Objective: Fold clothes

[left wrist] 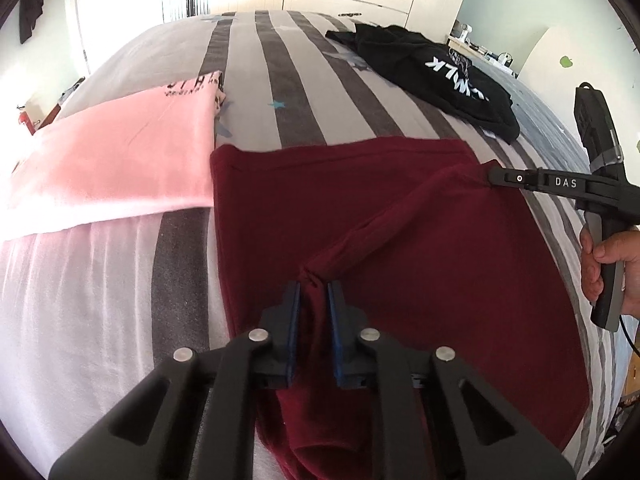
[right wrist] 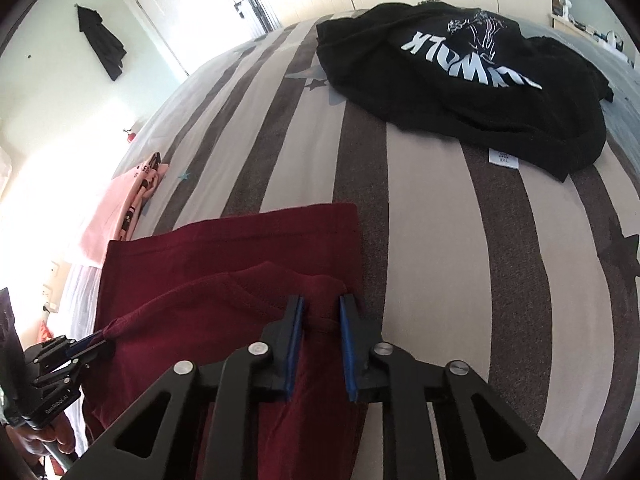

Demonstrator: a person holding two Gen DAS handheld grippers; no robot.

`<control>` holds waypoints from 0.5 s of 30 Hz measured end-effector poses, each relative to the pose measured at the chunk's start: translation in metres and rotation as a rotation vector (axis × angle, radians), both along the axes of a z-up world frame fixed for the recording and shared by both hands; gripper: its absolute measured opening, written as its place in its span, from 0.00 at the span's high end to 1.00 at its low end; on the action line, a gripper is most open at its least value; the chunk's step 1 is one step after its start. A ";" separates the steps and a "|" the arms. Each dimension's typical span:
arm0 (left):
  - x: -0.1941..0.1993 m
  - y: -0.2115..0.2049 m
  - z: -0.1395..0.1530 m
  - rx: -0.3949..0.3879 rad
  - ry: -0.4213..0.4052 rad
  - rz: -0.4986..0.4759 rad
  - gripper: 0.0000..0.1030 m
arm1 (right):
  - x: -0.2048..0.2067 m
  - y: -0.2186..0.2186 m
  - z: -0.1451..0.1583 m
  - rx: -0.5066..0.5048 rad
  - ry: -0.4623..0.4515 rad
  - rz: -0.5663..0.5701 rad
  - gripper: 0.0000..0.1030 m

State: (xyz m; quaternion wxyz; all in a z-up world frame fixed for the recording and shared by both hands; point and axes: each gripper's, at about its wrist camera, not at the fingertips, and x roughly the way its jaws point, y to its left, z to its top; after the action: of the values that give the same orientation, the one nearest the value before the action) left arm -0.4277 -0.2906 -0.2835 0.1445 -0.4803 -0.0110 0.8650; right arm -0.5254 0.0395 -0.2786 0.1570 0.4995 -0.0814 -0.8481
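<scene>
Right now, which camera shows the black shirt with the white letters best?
The right wrist view. There the black shirt lies close and large, its white letters and small label clear. In the left wrist view it is smaller and further off, near the far right of the striped bed.

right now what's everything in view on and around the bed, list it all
maroon garment: one, dark red, spread on the near part of the bed, a ridge of it lifted between the two grippers
pink garment: one, pale pink, folded flat, to the left of the maroon one
black t-shirt: one, black with white print, crumpled at the far right of the bed
bed cover: one, grey and beige stripes with stars
dark garment: one, black, hanging on the left wall
door: one, white, far wall
left gripper: black with blue pads, shut on the maroon garment
right gripper: same, shut on its right edge
hand: one, holding the right gripper's handle
</scene>
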 end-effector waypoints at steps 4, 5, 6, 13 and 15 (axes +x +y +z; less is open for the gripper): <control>-0.005 0.001 0.015 -0.003 0.027 -0.006 0.90 | 0.001 0.003 0.022 -0.014 0.058 0.002 0.92; -0.007 0.001 0.018 -0.006 0.031 -0.007 0.90 | 0.000 0.005 0.027 -0.018 0.068 0.000 0.92; -0.011 0.001 0.019 -0.008 0.034 -0.006 0.90 | -0.001 0.004 0.029 -0.017 0.073 -0.001 0.92; -0.043 0.008 -0.009 -0.055 -0.057 -0.010 0.89 | -0.025 -0.012 0.007 0.057 0.022 0.012 0.92; -0.048 0.006 -0.015 -0.037 -0.071 0.003 0.88 | -0.028 -0.011 0.003 0.044 0.021 0.018 0.91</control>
State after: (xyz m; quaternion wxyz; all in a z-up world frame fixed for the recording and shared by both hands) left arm -0.4756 -0.2845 -0.2985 0.1338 -0.5135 -0.0009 0.8476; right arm -0.5530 0.0288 -0.2760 0.1545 0.4948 -0.0566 -0.8533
